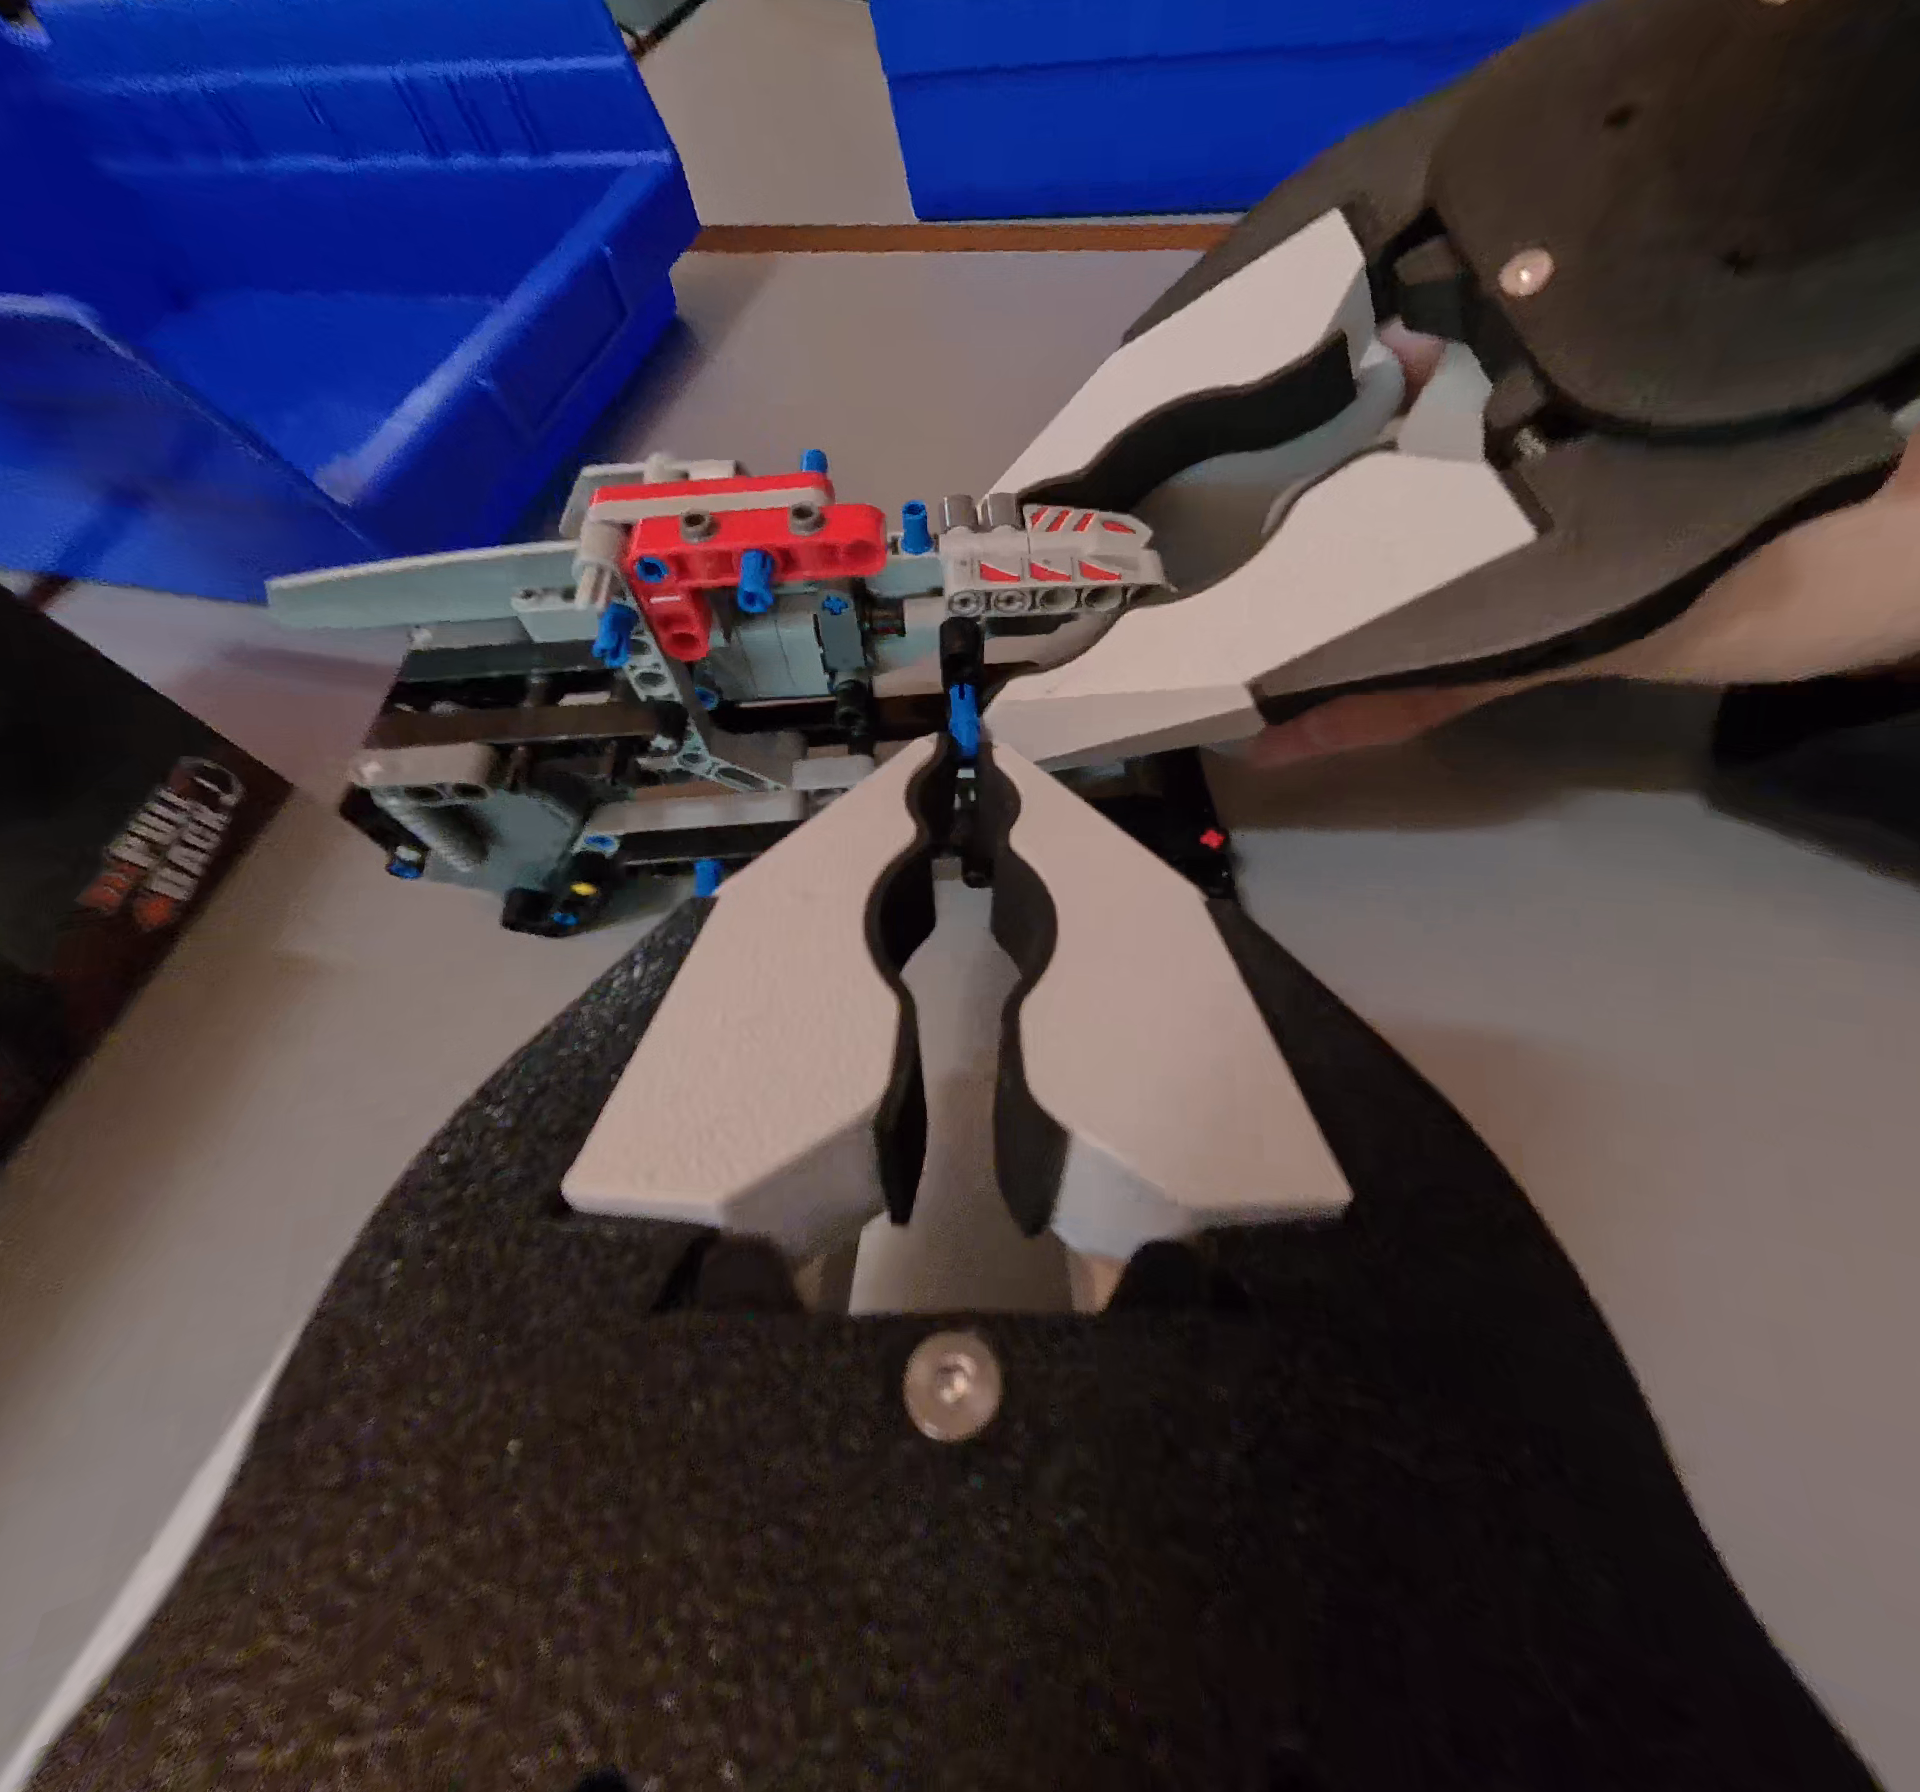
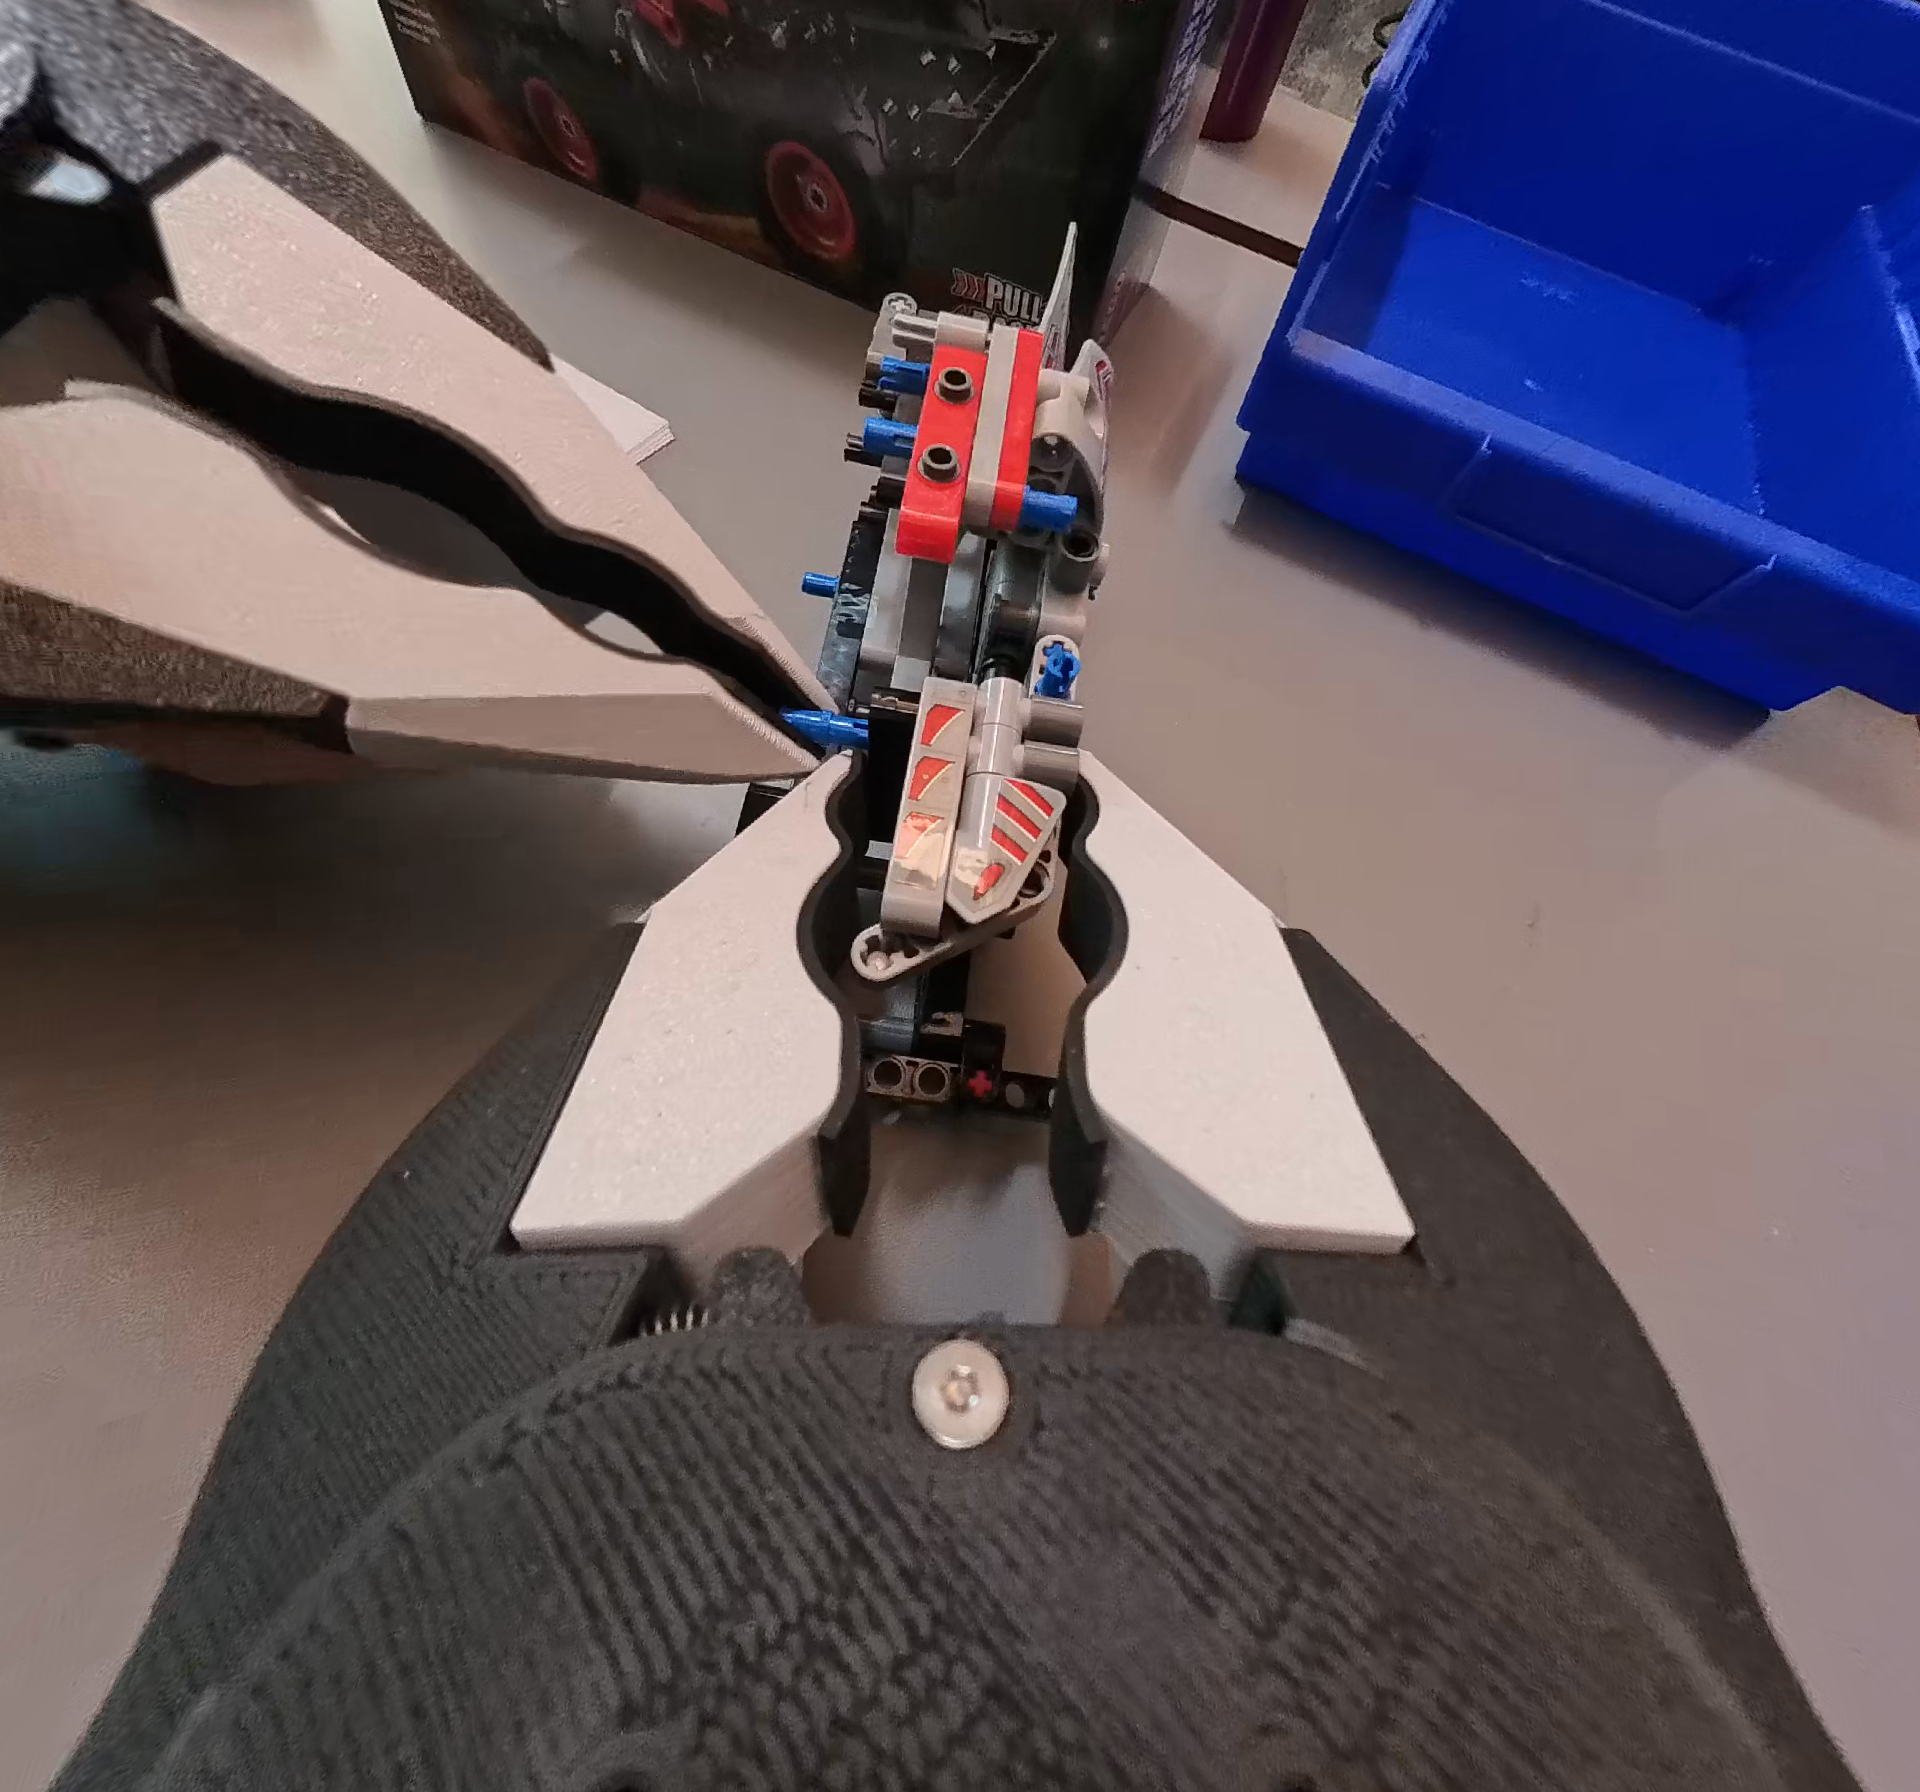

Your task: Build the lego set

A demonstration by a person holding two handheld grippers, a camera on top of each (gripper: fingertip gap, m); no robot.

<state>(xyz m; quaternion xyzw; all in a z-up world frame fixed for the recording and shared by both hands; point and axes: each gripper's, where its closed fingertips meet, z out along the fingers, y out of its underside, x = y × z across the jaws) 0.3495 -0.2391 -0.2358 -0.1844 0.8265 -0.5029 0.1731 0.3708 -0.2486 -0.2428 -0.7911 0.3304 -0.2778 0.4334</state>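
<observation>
The partly built lego model (image 1: pixel 665 703), grey and black with red beams and blue pins, lies on the grey table. My right gripper (image 2: pixel 966 781) is shut on the model's end that carries grey panels with red stripes (image 2: pixel 961 807). It enters the left wrist view from the upper right (image 1: pixel 1039 599). My left gripper (image 1: pixel 961 755) is shut on a small black and blue pin piece (image 1: pixel 962 708), and its tip touches the model's side just beside the right gripper. In the right wrist view the left gripper (image 2: pixel 800 734) comes in from the left with the blue pin (image 2: pixel 826 726) sticking out.
Two blue bins (image 1: pixel 312 236) (image 1: pixel 1247 28) stand behind the model, and one shows at the right in the right wrist view (image 2: pixel 1610 392). The dark lego box (image 2: pixel 779 59) stands past the model. A dark printed booklet or box (image 1: pixel 104 859) lies at the left.
</observation>
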